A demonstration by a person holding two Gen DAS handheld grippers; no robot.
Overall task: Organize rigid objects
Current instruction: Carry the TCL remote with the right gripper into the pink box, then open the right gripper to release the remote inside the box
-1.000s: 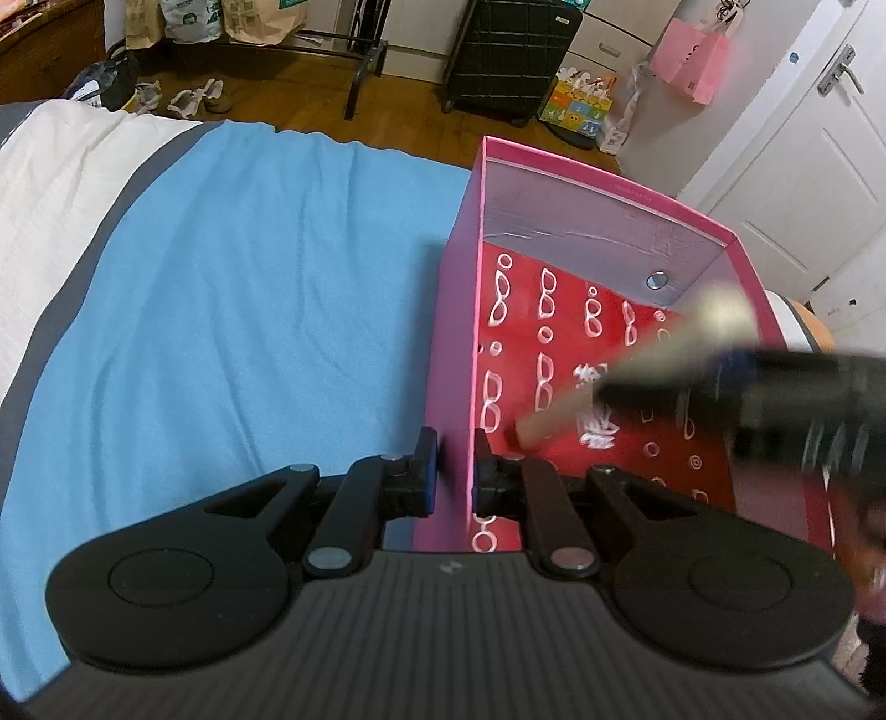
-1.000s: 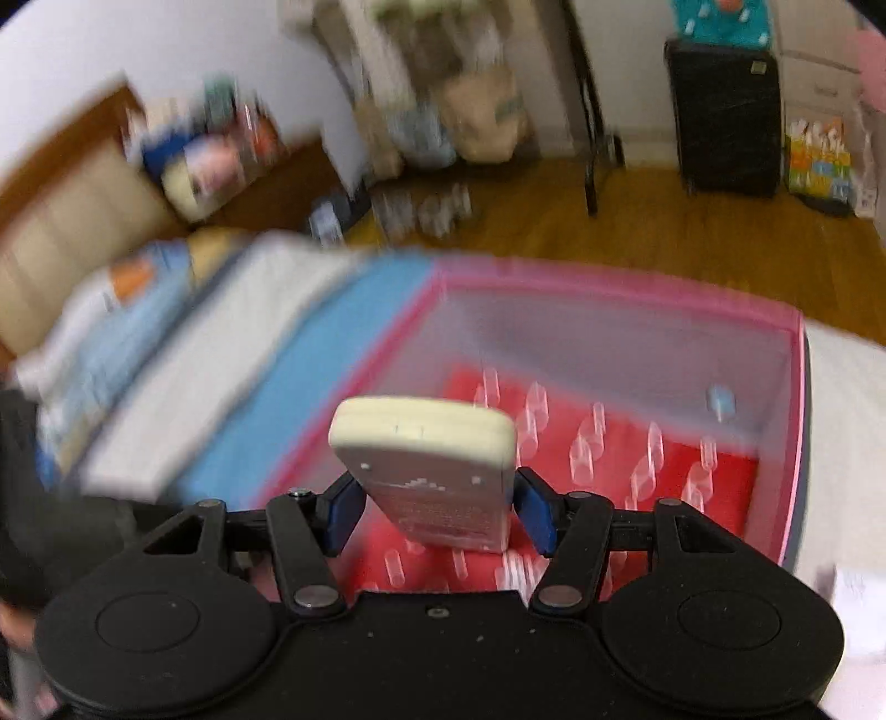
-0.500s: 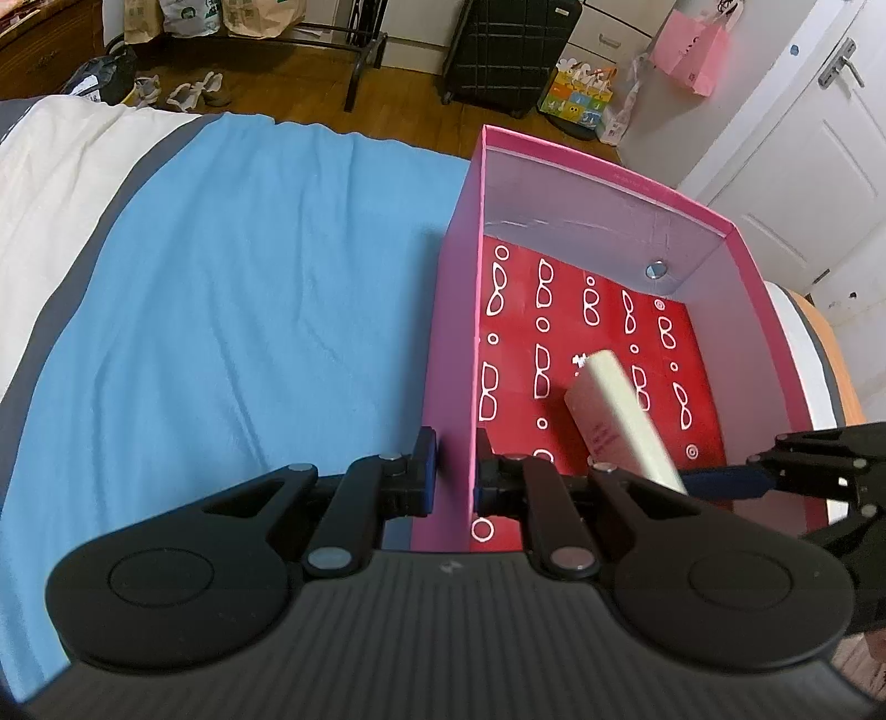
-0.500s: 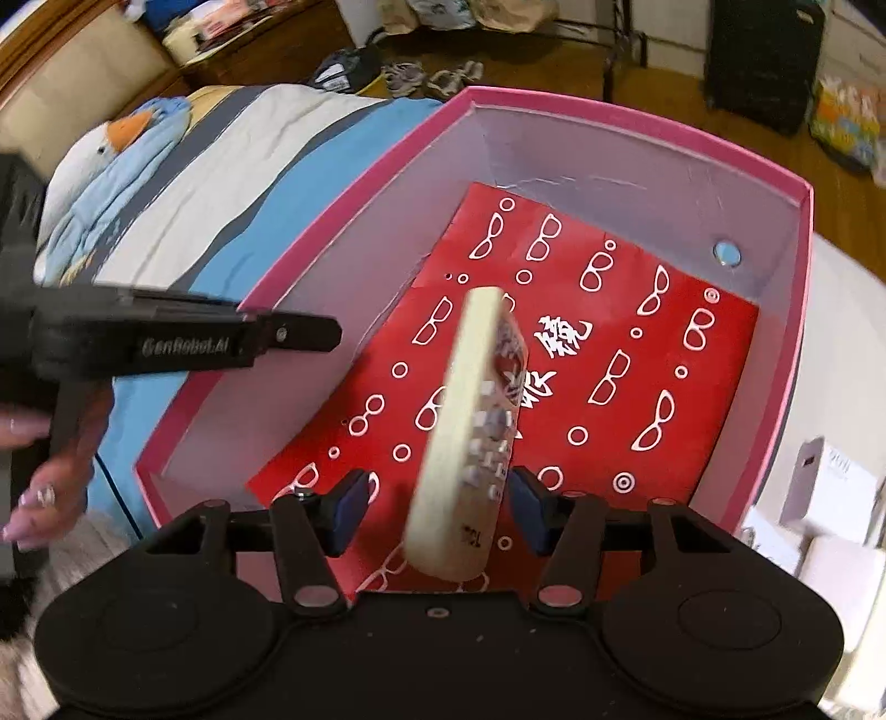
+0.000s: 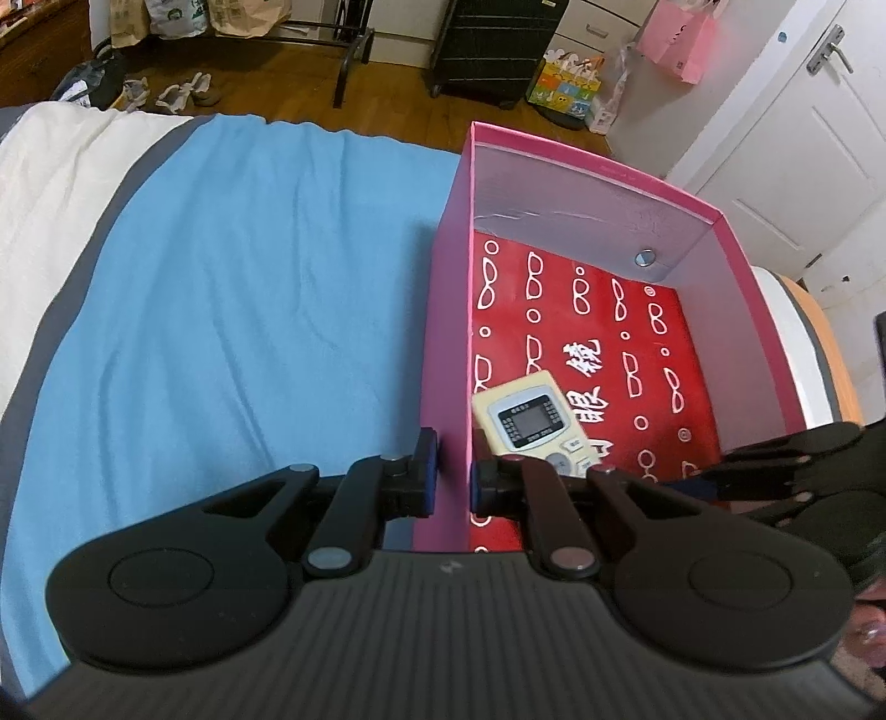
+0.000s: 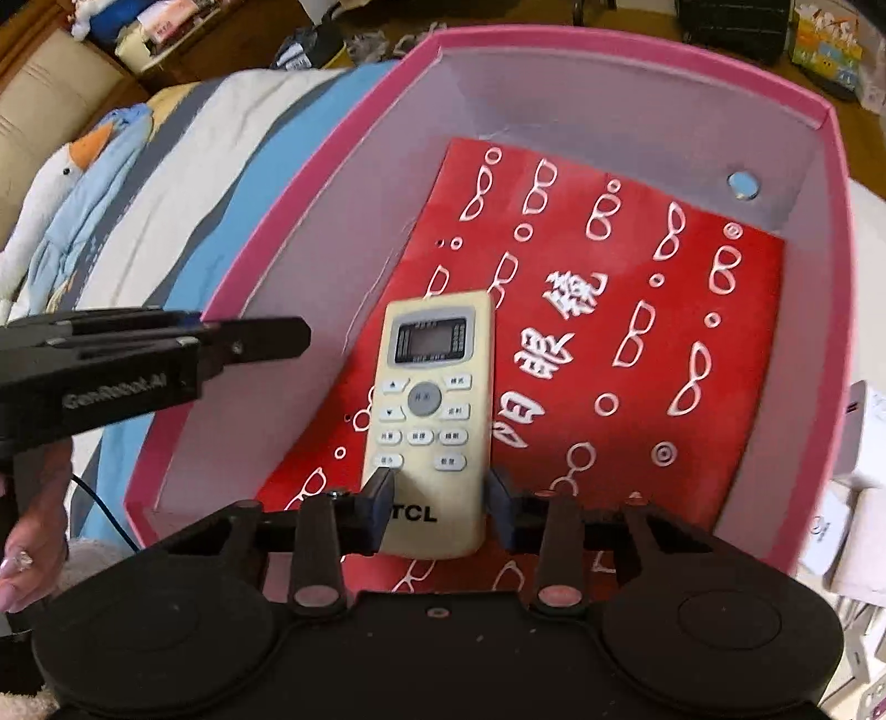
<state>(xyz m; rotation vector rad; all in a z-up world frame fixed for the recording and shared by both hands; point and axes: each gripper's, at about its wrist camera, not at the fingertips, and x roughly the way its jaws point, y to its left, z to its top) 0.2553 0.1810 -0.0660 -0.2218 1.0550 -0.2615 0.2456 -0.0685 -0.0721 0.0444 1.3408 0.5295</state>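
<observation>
Your right gripper (image 6: pixel 437 501) has its jaws closing around the remote (image 6: pixel 434 410), lying face up in the pink box (image 6: pixel 620 52). Your left gripper (image 5: pixel 449 473) stays clamped on the box's near wall, on the bed (image 5: pixel 232 310).

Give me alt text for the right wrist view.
A cream remote control lies face up on the red floor of a pink box, its near end between the right tool's closing jaws. The left tool clamps the box's side wall.
</observation>
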